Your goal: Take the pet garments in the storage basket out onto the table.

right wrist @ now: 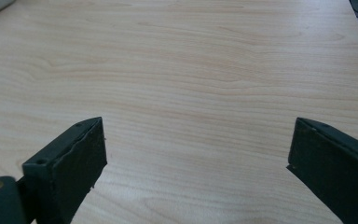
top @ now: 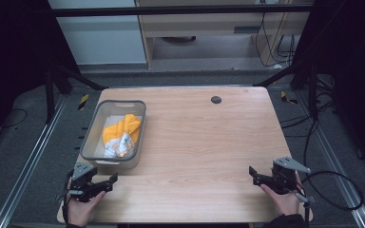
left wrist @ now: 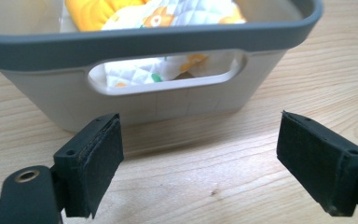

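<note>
A grey plastic basket stands on the left part of the wooden table, with a yellow and white patterned cloth bundled inside. My left gripper rests near the table's front left corner, just in front of the basket, open with nothing between its jaws. In the left gripper view the basket's handle wall and the cloth fill the space ahead of the left gripper. My right gripper sits at the front right, open over bare wood, seen as the right gripper in its own view.
A small dark round grommet is set in the table near its far edge. Cables trail off the right side onto the floor. Dark frame bars stand around the table.
</note>
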A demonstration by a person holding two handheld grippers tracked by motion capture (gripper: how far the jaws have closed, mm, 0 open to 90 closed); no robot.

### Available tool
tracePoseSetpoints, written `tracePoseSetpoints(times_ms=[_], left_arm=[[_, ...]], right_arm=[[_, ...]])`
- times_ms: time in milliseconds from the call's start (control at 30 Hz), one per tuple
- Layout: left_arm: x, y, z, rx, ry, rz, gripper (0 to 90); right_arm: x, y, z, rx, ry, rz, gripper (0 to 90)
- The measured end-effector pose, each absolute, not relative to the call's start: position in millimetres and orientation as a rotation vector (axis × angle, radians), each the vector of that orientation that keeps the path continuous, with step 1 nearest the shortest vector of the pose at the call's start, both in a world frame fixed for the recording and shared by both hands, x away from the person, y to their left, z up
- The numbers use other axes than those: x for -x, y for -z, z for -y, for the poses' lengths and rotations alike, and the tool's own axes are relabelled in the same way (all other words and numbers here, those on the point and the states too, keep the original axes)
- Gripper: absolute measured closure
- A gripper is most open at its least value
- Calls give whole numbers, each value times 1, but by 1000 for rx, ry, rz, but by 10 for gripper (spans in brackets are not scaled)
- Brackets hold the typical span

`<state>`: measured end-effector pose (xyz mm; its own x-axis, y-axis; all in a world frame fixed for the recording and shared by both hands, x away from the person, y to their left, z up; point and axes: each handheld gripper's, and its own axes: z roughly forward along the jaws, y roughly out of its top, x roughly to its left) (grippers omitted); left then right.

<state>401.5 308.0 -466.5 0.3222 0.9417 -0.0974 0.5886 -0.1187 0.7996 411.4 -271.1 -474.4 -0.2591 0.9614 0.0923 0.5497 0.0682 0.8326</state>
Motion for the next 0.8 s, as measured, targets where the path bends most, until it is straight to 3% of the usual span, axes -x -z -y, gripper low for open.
tracePoseSetpoints(times_ms=[267, 433, 800], left_arm=[[-399, 461, -311, -1767, -576, -1369, 149], [-397, 457, -312, -1750, -568, -1364, 155], [-394, 447, -312, -1717, -552, -1341, 165]], right_arm=[[-409, 478, 274, -1462, -1081, -1907, 8], [-408, 482, 271, -1438, -1085, -1945, 90], [-409, 487, 268, -1428, -1071, -1988, 115]])
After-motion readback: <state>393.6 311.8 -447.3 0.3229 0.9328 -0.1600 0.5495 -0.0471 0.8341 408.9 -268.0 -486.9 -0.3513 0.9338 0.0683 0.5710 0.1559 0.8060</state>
